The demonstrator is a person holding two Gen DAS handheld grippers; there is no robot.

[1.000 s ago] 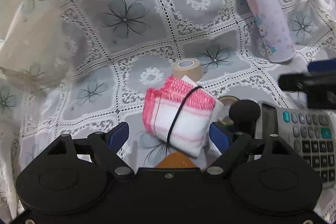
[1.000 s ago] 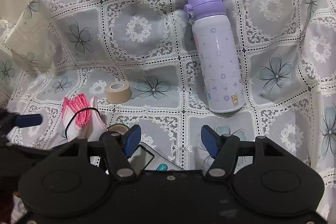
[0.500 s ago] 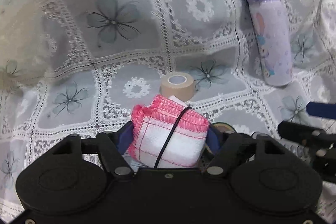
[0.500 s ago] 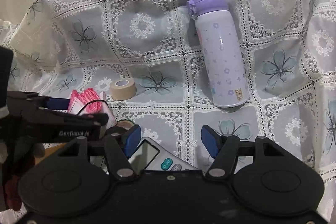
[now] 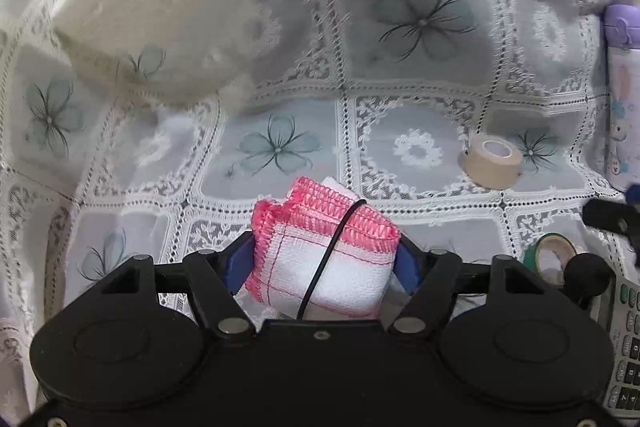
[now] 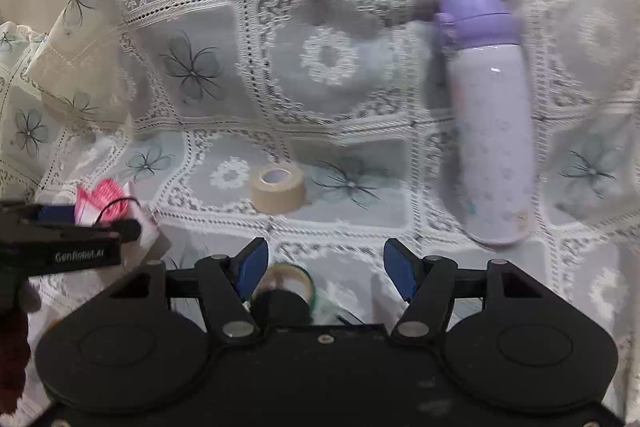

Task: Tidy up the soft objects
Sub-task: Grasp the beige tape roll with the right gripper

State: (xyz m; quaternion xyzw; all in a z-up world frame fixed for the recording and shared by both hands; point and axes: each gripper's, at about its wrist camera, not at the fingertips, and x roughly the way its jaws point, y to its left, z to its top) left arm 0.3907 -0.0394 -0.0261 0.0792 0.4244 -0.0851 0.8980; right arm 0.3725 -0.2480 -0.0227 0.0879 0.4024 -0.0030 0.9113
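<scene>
A folded white cloth with pink edging [image 5: 352, 267], bound by a black elastic band, sits between the blue pads of my left gripper [image 5: 320, 261]. Both pads touch its sides and it is held just above the lace tablecloth [image 5: 416, 91]; the jaws are opening slightly around it. The right wrist view shows the same cloth [image 6: 106, 201] in the left gripper [image 6: 92, 219] at the far left. My right gripper [image 6: 324, 263] stands open with nothing between its pads, above a green tape roll [image 6: 292, 279].
A beige tape roll [image 5: 492, 161] lies right of the cloth. A purple bottle [image 6: 492, 131] lies further right. A calculator [image 5: 628, 347] and the green tape roll [image 5: 554, 259] are at the near right. A turned-up tablecloth corner [image 5: 160, 27] rises at the back left.
My left gripper closed on the folded cloth and carried it to the left, away from the calculator and tape rolls. The right gripper also shifted left, still open.
</scene>
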